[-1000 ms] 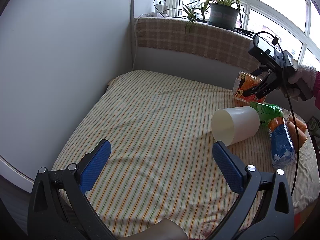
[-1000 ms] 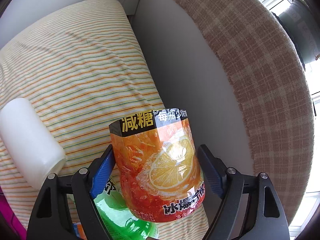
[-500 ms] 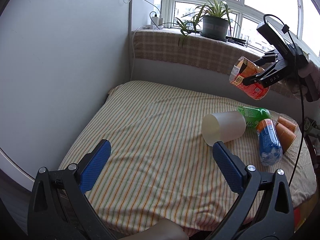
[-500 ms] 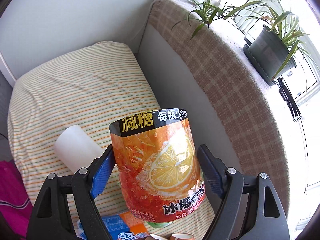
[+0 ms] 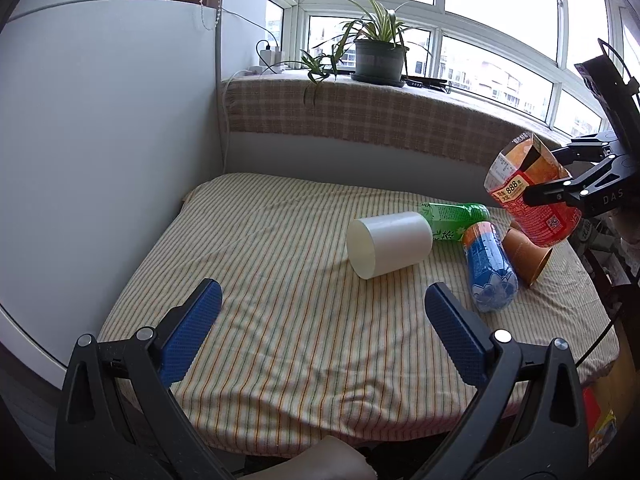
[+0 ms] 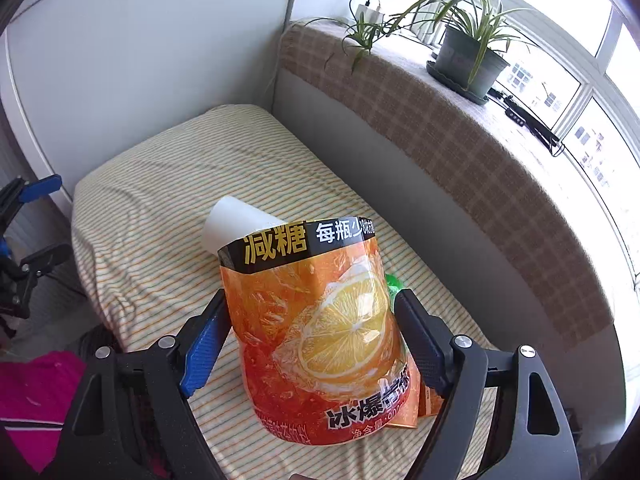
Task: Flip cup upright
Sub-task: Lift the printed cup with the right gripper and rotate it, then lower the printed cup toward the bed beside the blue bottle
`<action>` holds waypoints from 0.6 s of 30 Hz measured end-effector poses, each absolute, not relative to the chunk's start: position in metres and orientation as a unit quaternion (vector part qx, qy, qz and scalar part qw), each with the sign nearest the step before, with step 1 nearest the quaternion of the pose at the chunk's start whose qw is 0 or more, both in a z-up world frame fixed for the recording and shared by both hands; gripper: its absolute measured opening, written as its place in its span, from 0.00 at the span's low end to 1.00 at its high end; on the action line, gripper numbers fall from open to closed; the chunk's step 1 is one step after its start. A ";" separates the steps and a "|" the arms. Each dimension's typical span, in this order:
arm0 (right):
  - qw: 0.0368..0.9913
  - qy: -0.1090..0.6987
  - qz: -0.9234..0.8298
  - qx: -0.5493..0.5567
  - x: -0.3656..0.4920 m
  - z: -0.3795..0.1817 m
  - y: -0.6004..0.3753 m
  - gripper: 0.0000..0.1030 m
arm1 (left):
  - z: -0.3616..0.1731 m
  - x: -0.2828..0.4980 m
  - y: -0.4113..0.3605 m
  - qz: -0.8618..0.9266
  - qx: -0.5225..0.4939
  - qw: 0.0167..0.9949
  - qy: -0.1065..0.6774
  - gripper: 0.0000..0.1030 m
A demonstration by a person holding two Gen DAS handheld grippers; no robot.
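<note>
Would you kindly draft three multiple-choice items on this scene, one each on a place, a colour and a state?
1. Where is the orange cut-off bottle?
A. lying on the striped cloth
B. held above the table in the right claw
C. on the windowsill

2. What colour is the cup nearest the blue bottle?
A. brown
B. black
C. pink

3. How is the white cup placed?
A. upright
B. upside down
C. on its side

Answers:
1 B, the right claw grips it on both sides, clear of the striped cloth.
2 A, the brown paper cup lies beside that bottle.
3 C, its open mouth faces sideways toward the open left claw.
</note>
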State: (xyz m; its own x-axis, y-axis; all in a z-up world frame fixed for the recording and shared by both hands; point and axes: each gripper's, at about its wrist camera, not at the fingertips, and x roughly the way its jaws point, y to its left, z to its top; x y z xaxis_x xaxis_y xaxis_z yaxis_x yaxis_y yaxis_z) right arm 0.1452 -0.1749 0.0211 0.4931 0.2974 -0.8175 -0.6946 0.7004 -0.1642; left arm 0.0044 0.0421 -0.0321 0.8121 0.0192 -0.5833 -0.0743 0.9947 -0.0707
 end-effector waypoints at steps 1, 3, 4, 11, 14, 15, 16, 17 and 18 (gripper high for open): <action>0.831 0.409 0.296 -0.232 0.137 0.019 -0.182 0.79 | -0.032 0.004 0.038 0.021 -0.045 0.951 0.306 1.00; 0.837 0.422 0.283 -0.202 0.123 0.012 -0.197 0.79 | -0.033 0.004 0.031 0.014 -0.044 0.951 0.307 1.00; 0.838 0.432 0.278 -0.183 0.117 0.008 -0.204 0.79 | -0.033 0.004 0.027 0.010 -0.043 0.951 0.307 1.00; 0.836 0.493 0.240 -0.015 0.094 -0.031 -0.259 0.79 | -0.037 0.004 0.003 -0.019 -0.039 0.948 0.317 1.00; 0.824 0.518 0.221 0.061 0.091 -0.055 -0.278 0.79 | -0.041 0.005 -0.004 -0.030 -0.041 0.945 0.324 1.00; 0.819 0.525 0.216 0.082 0.090 -0.063 -0.283 0.79 | -0.042 0.005 -0.005 -0.033 -0.042 0.944 0.326 1.00; 0.813 0.533 0.210 0.103 0.089 -0.071 -0.287 0.79 | -0.043 0.006 -0.007 -0.036 -0.044 0.943 0.328 1.00; 0.806 0.541 0.205 0.124 0.089 -0.079 -0.291 0.79 | -0.045 0.006 -0.009 -0.039 -0.044 0.942 0.332 1.00; 0.798 0.548 0.202 0.148 0.089 -0.087 -0.296 0.79 | -0.046 0.006 -0.011 -0.043 -0.046 0.940 0.335 1.00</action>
